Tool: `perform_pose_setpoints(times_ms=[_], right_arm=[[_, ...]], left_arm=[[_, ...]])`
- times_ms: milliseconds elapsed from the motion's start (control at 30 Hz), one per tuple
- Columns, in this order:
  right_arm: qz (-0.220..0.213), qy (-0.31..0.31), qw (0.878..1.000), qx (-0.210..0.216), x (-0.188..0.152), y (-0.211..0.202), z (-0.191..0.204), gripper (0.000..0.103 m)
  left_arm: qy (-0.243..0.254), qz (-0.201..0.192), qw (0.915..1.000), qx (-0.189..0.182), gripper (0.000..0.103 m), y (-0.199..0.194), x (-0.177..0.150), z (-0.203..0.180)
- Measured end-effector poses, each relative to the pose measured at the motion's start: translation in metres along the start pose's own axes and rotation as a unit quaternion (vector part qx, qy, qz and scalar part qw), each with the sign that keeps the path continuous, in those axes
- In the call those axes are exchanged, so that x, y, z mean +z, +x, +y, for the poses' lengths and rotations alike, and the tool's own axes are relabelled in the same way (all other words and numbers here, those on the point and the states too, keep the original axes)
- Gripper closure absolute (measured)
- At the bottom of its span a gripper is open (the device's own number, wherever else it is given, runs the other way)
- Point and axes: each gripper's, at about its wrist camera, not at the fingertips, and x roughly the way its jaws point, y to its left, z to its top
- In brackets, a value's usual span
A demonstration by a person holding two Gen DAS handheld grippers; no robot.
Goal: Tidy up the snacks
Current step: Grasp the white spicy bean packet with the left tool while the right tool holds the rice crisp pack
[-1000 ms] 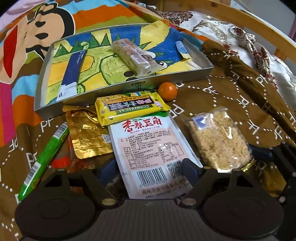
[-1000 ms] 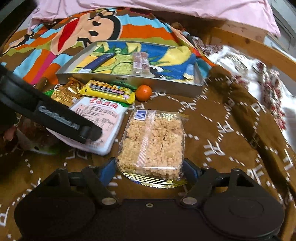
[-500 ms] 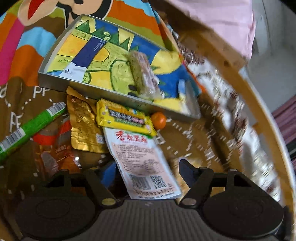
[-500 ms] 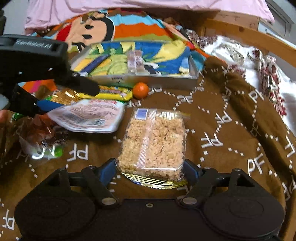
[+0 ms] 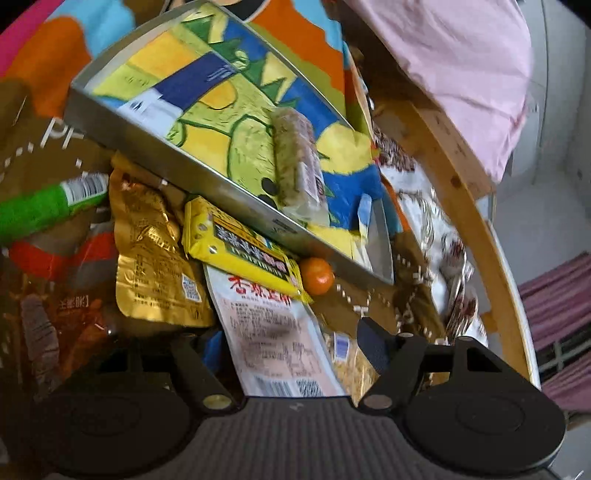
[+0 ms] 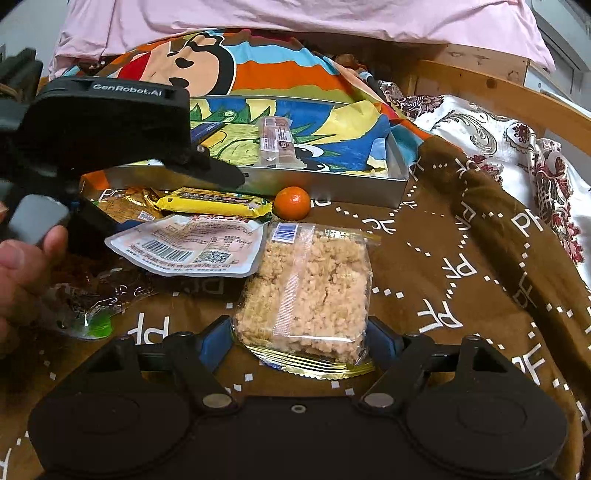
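My left gripper (image 5: 291, 343) has its fingers spread wide around the white pouch with red writing (image 5: 273, 332); that pouch (image 6: 192, 245) is raised and tilted off the cloth in the right wrist view, so how it is held is unclear. My right gripper (image 6: 299, 339) stands open around the near end of the clear rice-crisp pack (image 6: 306, 288), which lies on the brown cloth. The metal tray (image 6: 332, 184) holds a cereal bar (image 6: 277, 142) and a blue packet (image 5: 177, 88). The left gripper's body (image 6: 110, 125) is at left.
A yellow packet (image 5: 240, 247), gold pouch (image 5: 155, 258), green stick (image 5: 44, 206), red-brown pack (image 5: 55, 314) and small orange (image 6: 292, 202) lie before the tray. A wooden rail (image 6: 498, 88) and pink pillow (image 6: 295, 18) lie behind.
The left gripper has lifted and rolled hard, tilting its view, and the white pouch has come up off the cloth with it. The right gripper has stayed around the rice-crisp pack.
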Motion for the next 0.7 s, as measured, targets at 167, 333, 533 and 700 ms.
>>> perform_pose_setpoints(times_ms=[167, 333, 533, 700], right_arm=[[-0.004, 0.0, 1.0, -0.001, 0.001, 0.004, -0.001, 0.023], [-0.01, 0.001, 1.0, -0.006, 0.002, 0.005, -0.001, 0.025], [-0.012, -0.003, 1.0, -0.016, 0.002, 0.004, -0.001, 0.025], [-0.011, -0.004, 1.0, -0.018, 0.002, 0.006, -0.001, 0.024]], left_arm=[[-0.035, -0.019, 0.999, -0.019, 0.027, 0.008, 0.003, 0.011], [-0.038, -0.013, 0.9992, -0.008, 0.051, 0.005, 0.0, 0.007], [-0.077, -0.003, 0.997, -0.009, 0.075, -0.002, -0.01, 0.009], [-0.079, -0.013, 0.9959, -0.041, 0.074, 0.004, -0.006, 0.006]])
